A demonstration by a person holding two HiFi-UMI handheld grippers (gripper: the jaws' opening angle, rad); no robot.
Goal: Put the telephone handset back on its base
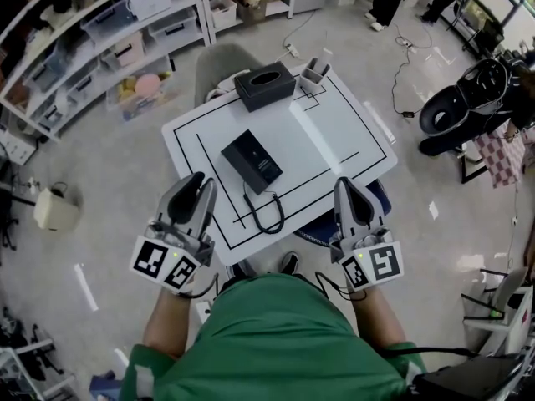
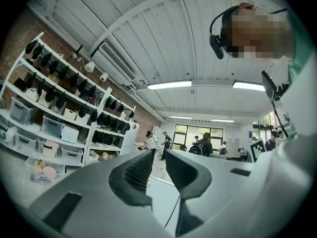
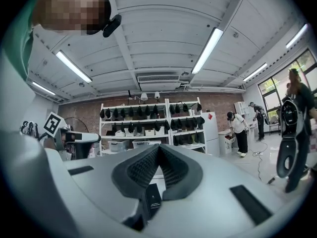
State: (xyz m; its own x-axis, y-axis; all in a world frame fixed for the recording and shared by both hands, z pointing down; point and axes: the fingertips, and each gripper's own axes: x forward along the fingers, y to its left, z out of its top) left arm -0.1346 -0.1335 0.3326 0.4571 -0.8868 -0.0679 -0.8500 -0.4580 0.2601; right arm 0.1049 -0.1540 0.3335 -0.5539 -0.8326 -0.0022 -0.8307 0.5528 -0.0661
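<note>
This room is bright. Long white ceiling light strips (image 2: pixel 169 85) shine down from above. The square white counter (image 1: pixel 351 132) has a pale shiny streak. Both gripper views bend round at the edges, with black corners. My grey plastic left gripper (image 2: pixel 158 157) looks soft and fuzzy close up.

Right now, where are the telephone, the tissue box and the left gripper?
telephone (image 1: pixel 252 161), head view, middle of its black top.
tissue box (image 1: pixel 272 90), head view, its top beside the slot.
left gripper (image 1: pixel 203 182), head view, between its jaw tips.
</note>
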